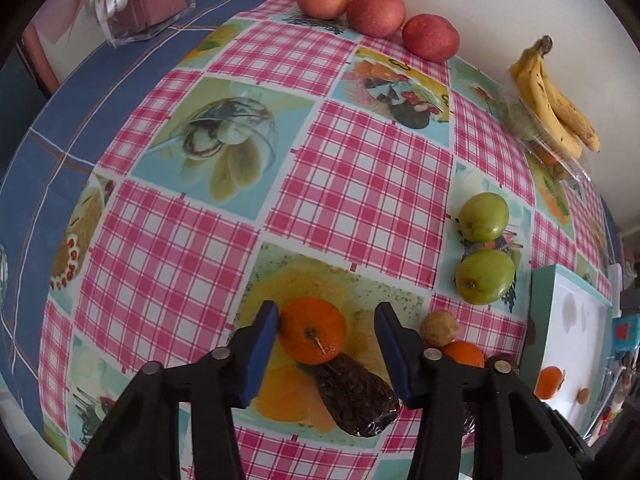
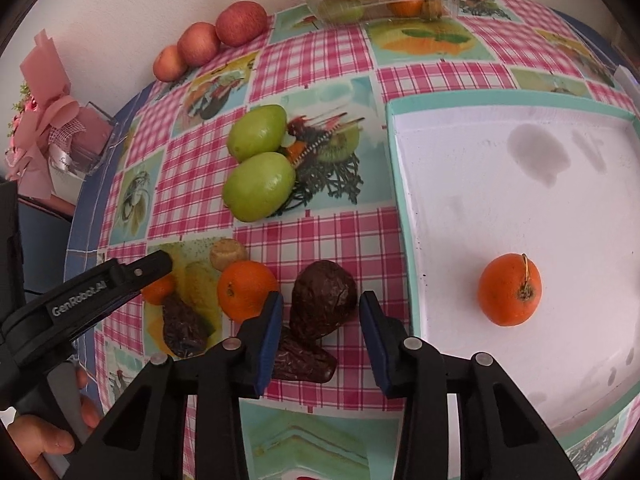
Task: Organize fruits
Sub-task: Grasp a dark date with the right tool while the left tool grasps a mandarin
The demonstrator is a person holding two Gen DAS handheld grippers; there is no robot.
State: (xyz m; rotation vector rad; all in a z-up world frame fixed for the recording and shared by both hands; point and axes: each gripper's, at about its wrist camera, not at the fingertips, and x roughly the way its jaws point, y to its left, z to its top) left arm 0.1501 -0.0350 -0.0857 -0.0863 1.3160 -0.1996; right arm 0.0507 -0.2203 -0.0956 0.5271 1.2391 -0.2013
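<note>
The left gripper (image 1: 326, 336) gapes around 1 orange (image 1: 312, 330) to grab it, while the right gripper (image 2: 320, 324) gapes around 1 dark fruit (image 2: 322, 306), likely for the tray (image 2: 400, 184).

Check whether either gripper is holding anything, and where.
Nothing held. Left gripper open around a round orange tangerine; right gripper open around a dark wrinkled avocado.

Checked tablecloth (image 1: 360, 184) against seemingly plain white wall (image 1: 500, 4).
</note>
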